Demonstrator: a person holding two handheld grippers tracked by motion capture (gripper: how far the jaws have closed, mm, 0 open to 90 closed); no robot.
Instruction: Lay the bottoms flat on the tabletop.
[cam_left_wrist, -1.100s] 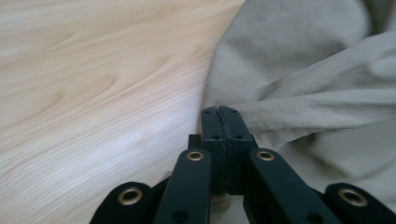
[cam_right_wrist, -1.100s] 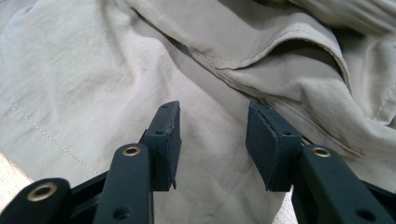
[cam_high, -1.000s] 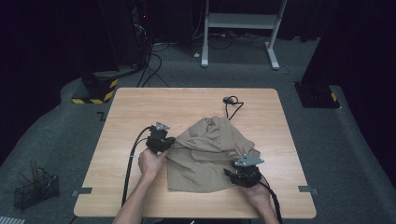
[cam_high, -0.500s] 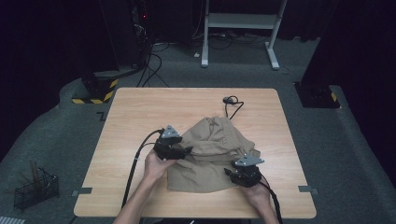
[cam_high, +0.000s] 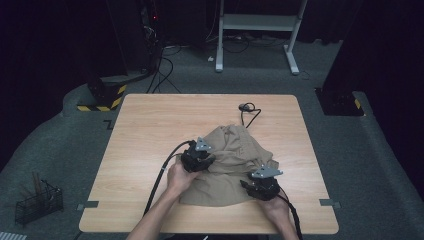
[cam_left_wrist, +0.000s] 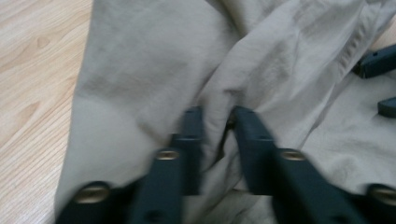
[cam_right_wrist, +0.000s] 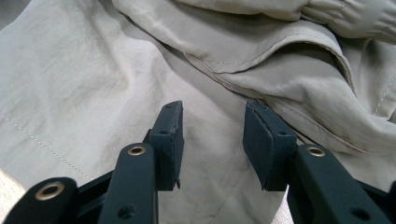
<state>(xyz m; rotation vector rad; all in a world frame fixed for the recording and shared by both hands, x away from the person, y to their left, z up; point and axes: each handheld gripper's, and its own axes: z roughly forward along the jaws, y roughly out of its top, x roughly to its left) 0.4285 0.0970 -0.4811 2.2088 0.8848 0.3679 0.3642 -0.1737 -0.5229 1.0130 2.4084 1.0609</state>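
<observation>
The left gripper (cam_left_wrist: 215, 122), whose jaws have just been closing, pinches a raised fold of the soft, creased khaki garment (cam_high: 235, 165) lying crumpled on the pale wooden table (cam_high: 150, 130), while the right gripper (cam_right_wrist: 212, 135) rests on smooth stitched cloth with jaws apart, forearms angled inward.
</observation>
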